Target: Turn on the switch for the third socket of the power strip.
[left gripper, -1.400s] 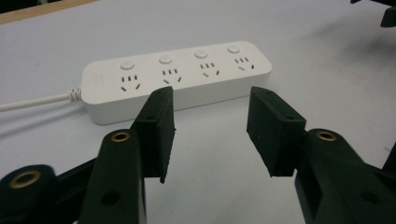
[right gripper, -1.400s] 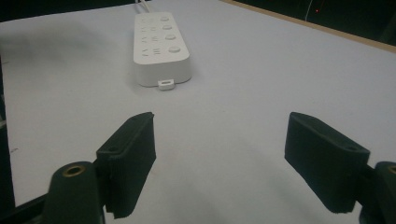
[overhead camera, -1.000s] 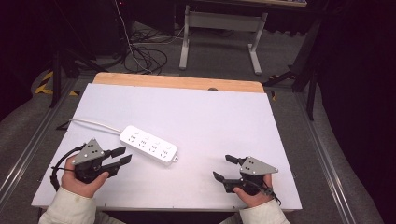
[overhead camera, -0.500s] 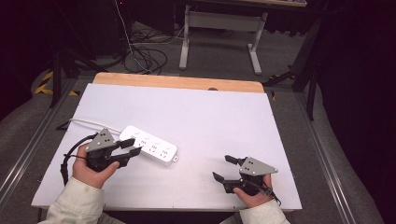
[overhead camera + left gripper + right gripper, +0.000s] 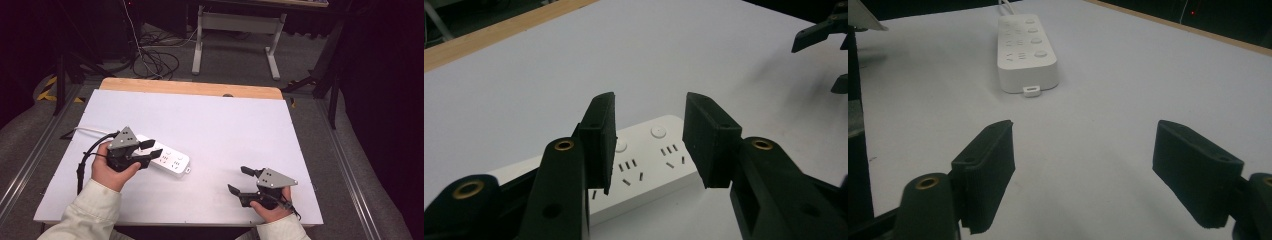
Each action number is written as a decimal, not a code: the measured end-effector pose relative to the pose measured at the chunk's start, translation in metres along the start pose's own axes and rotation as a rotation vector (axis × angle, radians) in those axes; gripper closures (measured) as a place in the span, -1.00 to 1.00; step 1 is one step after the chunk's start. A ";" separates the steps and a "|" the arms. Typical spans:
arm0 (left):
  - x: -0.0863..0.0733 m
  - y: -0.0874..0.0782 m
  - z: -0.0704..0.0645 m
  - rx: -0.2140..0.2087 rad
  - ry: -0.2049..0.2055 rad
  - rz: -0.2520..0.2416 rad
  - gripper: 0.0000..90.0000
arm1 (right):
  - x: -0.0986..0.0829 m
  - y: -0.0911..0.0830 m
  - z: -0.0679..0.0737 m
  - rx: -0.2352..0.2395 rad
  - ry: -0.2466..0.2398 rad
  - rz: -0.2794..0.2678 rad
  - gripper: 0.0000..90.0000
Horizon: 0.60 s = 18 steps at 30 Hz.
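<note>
Fingers [image 5: 599, 135] of our left gripper [image 5: 150, 149] spread above the power strip [image 5: 170, 161], apparently untouching; right gripper [image 5: 241, 180] gaping, well apart from it.

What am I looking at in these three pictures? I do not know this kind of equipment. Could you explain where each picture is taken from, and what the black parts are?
A person sits at a white table and holds a hand tool in each hand. Each tool is a gripper with two black jaws that open and shut like tongs.

The high view comes from a camera above the table. There you see the left gripper and the right gripper.

The other two pictures come from small cameras mounted on the grippers, looking along their jaws. That is why the black jaws rise from the bottom edge.

On the table lies a white power strip with its cord. The left gripper's jaws are open above it, one at each side, not closed on it. The right gripper is open too, over bare table, holding nothing.
</note>
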State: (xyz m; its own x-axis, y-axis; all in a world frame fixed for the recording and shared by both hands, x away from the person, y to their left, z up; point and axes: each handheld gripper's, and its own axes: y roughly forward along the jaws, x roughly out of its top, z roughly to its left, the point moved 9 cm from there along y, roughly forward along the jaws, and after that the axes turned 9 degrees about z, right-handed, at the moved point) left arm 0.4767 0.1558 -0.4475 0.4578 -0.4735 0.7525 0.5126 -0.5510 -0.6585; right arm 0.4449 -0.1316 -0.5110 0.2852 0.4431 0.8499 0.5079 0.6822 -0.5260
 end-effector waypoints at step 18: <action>0.008 0.032 0.003 -0.043 -0.012 0.063 0.39 | -0.001 0.000 0.000 0.006 0.008 0.002 -0.44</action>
State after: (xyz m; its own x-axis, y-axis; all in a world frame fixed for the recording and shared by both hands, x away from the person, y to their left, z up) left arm 0.4988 0.1362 -0.4625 0.4969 -0.5002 0.7092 0.4506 -0.5497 -0.7034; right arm 0.4449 -0.1321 -0.5122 0.2926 0.4401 0.8489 0.5023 0.6847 -0.5281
